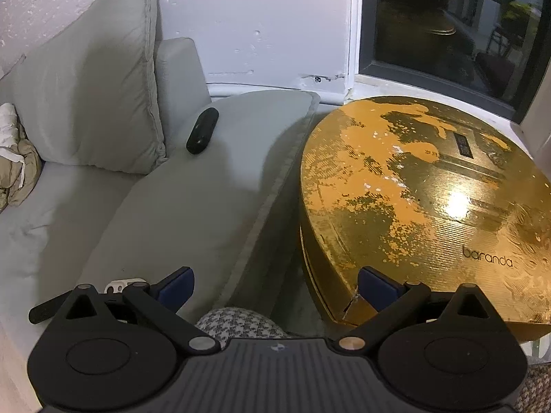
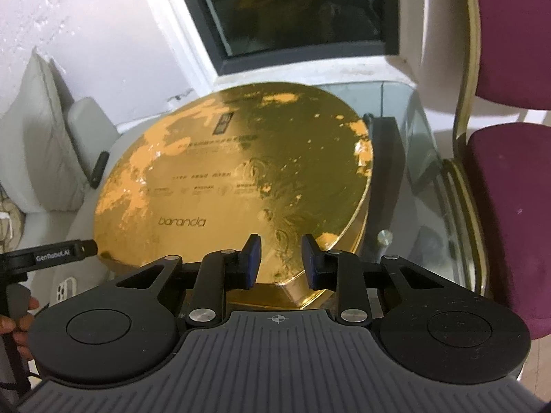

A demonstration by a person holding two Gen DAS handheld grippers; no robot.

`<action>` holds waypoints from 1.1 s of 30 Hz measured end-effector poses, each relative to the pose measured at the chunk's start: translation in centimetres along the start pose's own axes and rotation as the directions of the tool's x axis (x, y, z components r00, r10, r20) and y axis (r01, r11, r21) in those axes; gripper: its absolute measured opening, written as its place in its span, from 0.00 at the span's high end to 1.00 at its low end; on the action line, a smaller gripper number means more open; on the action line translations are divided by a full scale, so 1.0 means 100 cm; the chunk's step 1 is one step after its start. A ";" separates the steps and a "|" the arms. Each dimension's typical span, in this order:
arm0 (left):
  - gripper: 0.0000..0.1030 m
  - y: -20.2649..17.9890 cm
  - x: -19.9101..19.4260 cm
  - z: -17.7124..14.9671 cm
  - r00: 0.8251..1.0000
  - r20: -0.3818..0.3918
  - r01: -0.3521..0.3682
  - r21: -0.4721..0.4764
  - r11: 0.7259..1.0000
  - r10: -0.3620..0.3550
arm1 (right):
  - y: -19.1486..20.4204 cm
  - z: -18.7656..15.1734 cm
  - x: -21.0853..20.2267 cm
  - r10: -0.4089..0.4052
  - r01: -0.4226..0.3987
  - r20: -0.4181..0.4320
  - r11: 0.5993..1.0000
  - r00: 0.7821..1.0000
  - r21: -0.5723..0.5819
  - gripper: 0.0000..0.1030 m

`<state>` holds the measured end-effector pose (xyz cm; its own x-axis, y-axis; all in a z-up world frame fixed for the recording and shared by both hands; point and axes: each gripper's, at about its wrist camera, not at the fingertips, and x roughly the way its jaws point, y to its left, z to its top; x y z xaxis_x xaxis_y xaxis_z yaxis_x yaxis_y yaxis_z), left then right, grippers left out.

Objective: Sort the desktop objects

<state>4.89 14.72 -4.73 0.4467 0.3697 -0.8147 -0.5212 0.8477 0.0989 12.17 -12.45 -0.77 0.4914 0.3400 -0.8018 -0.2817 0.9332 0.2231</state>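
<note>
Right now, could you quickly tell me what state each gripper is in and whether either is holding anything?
Left gripper: open wide, nothing between its fingers.
Right gripper: narrowly open above the gold box, holding nothing.

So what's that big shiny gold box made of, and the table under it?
The gold box looks like cardboard covered in shiny gold foil: the foil has worn away in dull orange patches, and its near corner is split. I can't be sure. The table looks like clear glass: you can see through it to a metal fitting underneath.
</note>
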 end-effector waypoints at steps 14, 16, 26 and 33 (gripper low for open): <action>0.02 -0.001 0.007 0.001 1.000 -0.026 -0.013 0.018 1.000 0.013 | -0.002 -0.002 0.018 -0.016 0.015 -0.058 1.000 0.998 -0.005 0.79; 0.02 -0.002 0.007 0.001 1.000 -0.026 -0.013 0.023 1.000 0.014 | -0.002 -0.003 0.018 -0.023 0.022 -0.067 1.000 0.997 -0.007 0.79; 0.01 -0.002 0.020 -0.005 0.996 -0.070 -0.051 0.041 0.998 0.054 | 0.001 -0.006 0.029 -0.028 0.026 -0.128 1.000 0.991 -0.017 0.79; 0.02 0.001 0.025 -0.003 0.993 -0.081 -0.078 0.046 0.996 0.081 | 0.000 -0.005 0.030 0.002 -0.002 -0.138 1.000 0.990 0.005 0.78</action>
<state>5.72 15.66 -6.96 0.3423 0.4053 -0.8477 -0.5200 0.8331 0.1883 13.25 -11.50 -3.45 0.3726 0.3230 -0.8700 -0.2784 0.9332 0.2272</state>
